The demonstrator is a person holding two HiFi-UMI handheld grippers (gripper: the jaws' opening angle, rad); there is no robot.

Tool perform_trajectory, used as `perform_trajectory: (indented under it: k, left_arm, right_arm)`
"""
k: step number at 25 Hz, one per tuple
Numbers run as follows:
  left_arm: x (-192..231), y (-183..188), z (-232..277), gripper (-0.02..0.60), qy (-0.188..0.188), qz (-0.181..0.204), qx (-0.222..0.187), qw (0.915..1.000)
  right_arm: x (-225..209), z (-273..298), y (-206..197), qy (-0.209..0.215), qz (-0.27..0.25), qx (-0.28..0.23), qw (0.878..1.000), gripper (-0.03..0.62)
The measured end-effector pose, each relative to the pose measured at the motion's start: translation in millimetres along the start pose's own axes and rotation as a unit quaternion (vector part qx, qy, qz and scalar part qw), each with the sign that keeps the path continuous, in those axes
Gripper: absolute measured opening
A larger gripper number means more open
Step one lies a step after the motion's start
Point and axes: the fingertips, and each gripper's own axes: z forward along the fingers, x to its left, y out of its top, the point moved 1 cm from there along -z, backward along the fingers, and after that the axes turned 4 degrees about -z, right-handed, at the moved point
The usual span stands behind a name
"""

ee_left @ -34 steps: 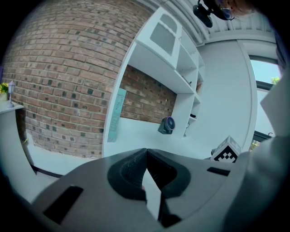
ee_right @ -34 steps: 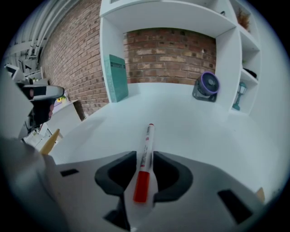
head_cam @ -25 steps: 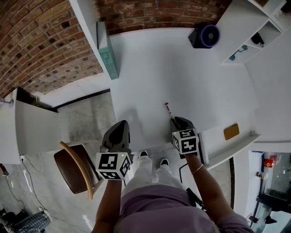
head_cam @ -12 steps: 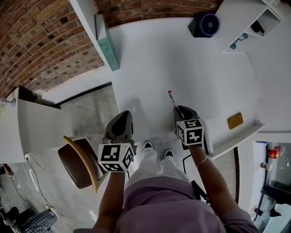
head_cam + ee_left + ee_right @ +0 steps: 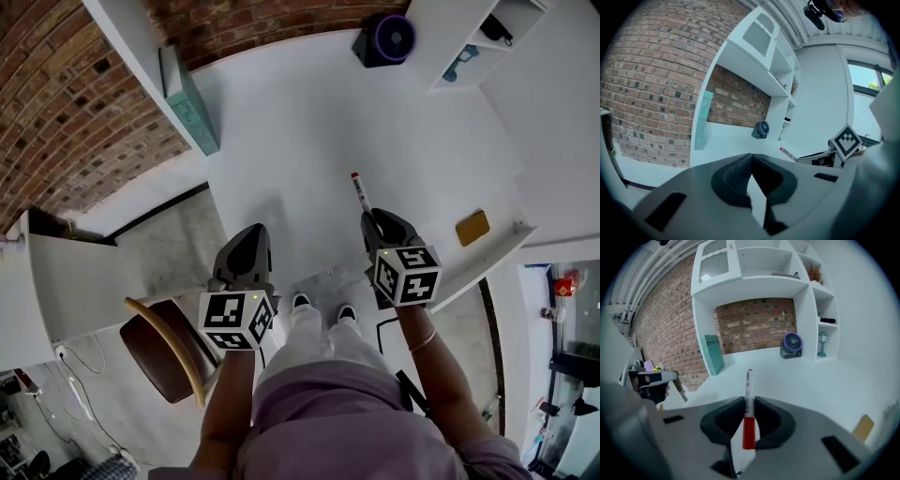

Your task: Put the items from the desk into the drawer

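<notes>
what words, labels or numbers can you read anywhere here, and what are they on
No text can be read in any view.
teal book: pale print down its face, too blurred to read.
red and white marker, held in the right gripper: small marks on the barrel, too small to read.
left cube and right cube: black and white square patterns only, no letters or digits.

Fan (image 5: 386,39) on desk (image 5: 309,122), behind marker (image 5: 360,191)
</notes>
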Motion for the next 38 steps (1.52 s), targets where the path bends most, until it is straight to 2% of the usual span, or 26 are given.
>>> perform_trajectory:
  k: [9, 16, 26, 38]
  left_arm:
    - [-31.2, -2.5, 20.0, 0.0, -0.051, 0.015, 0.015, 0.9985]
    - [-54.4, -8.3, 39.5, 0.0, -0.096, 0.022, 0.033, 0.9946]
    - [-89.9, -14.7, 59.7, 0.0, -0.147, 0.031, 0.051, 0.9873]
    - [-117.5, -18.4, 61.4, 0.0, -0.169, 0.047, 0.057, 0.9829]
  right_arm:
    - [-32.5, -40.2, 1.7, -0.054, 0.043, -0.032, 0.997, 0.072]
    - [-59.9, -70.3, -7.9, -0.113, 0.073, -0.042, 0.99, 0.072]
    - [-101.6, -114.8, -35.8, -0.195, 0.122, -0.049, 0.972, 0.072]
    - [-143.8, -145.2, -74.9, -0.252, 0.201, -0.053, 0.945, 0.072]
